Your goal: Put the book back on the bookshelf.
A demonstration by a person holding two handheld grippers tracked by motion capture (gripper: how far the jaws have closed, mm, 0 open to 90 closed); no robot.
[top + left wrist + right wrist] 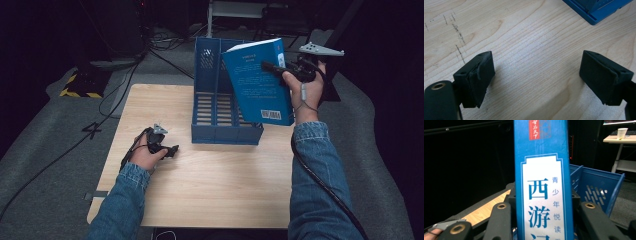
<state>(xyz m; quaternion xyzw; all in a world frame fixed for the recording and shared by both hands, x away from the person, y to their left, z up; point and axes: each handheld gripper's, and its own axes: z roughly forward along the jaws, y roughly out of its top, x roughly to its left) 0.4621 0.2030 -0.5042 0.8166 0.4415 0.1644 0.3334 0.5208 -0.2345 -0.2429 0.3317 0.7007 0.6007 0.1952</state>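
A blue paperback book (257, 82) is held upright and tilted over the right side of a blue slotted file rack (216, 102). My right gripper (272, 67) is shut on the book's spine edge, high above the table. In the right gripper view the book's spine (541, 180) with white label and Chinese characters fills the space between the jaws. My left gripper (170, 150) rests low on the table to the left of the rack's front corner, open and with nothing between its pads (480, 78).
The wooden table (210, 185) is bare in front of the rack. A corner of the rack (596, 10) lies ahead of the left gripper. Cables trail over the grey floor to the left. A white desk with a cup (622, 132) stands far off.
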